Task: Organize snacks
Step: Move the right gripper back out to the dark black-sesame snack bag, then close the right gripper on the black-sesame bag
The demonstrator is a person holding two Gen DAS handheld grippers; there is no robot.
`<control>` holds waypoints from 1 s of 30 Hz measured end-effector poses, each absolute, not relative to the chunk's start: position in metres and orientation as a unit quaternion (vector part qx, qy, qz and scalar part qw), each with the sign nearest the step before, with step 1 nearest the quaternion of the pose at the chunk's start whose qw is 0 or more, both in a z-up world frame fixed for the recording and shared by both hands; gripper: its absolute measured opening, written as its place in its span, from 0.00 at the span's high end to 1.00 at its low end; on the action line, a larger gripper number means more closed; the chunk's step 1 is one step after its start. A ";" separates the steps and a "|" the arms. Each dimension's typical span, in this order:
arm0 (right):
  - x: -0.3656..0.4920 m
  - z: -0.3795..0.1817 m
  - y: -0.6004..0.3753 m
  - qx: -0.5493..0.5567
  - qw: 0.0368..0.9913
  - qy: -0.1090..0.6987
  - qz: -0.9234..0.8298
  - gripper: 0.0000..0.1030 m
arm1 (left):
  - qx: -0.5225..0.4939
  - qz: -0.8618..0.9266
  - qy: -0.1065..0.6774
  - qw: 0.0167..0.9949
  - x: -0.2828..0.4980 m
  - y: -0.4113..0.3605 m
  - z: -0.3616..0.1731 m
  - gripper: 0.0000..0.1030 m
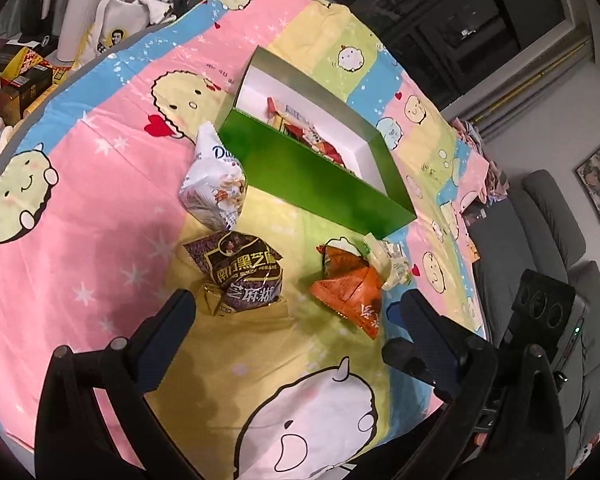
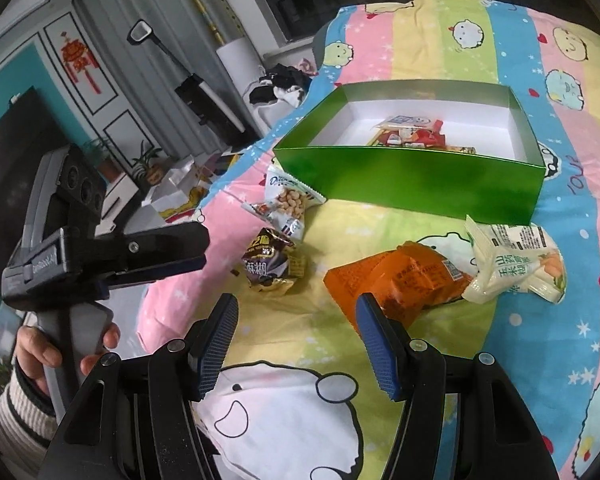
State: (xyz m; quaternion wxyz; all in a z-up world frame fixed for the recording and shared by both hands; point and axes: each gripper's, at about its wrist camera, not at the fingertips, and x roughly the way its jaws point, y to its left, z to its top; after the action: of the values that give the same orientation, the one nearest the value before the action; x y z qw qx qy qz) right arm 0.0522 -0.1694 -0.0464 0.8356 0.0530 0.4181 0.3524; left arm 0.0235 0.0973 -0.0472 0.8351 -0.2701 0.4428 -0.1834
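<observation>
Both claws hover over a bed with a cartoon-print sheet (image 2: 440, 40), neither holding anything.

Left claw (image 1: 296, 312): jaws wide apart, empty. From its own camera the dark sesame-paste packet (image 1: 240, 276) sits just ahead of the left finger and the orange packet (image 1: 350, 292) just ahead of the right finger; no contact visible with either. In the right wrist view the same claw (image 2: 204, 250) comes in from the left edge, gripped by a hand (image 2: 40, 356) in a striped cuff.

Right claw (image 2: 298, 332): jaws parted, nothing between the blue pads. Orange packet (image 2: 396, 282) lies right behind the right pad; whether it touches I cannot tell.

Snacks on the sheet:
- white peanut packet (image 2: 288, 200), beside the near left corner of the green box (image 2: 412, 184); looks to be touching it in the left view (image 1: 216, 180)
- sesame-paste packet (image 2: 272, 264), in front of the peanuts
- pale yam-and-corn packet (image 2: 516, 260), butted against the orange one, just in front of the box's right end

Box is open-topped, white inside, with a small heap of wrapped snacks (image 2: 412, 134) on its floor, seen also from the left camera (image 1: 300, 128).
</observation>
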 end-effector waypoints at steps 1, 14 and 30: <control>0.053 -0.047 -0.169 0.053 0.836 0.419 0.351 0.40 | -0.269 -0.185 0.447 0.833 0.025 0.097 -0.049 0.01; 0.059 -0.053 -0.142 0.006 0.838 0.423 0.344 0.40 | -0.268 -0.199 0.466 0.820 0.041 0.101 -0.067 0.01; 0.084 -0.071 -0.111 -0.022 0.826 0.439 0.351 0.40 | -0.273 -0.194 0.479 0.812 0.062 0.114 -0.090 0.01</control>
State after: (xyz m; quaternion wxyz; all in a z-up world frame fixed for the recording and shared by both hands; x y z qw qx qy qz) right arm 0.0837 -0.1108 -0.0707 0.8264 -0.0218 0.4394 0.3515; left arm 0.0616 0.1142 -0.0902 0.8116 -0.2730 0.4786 -0.1942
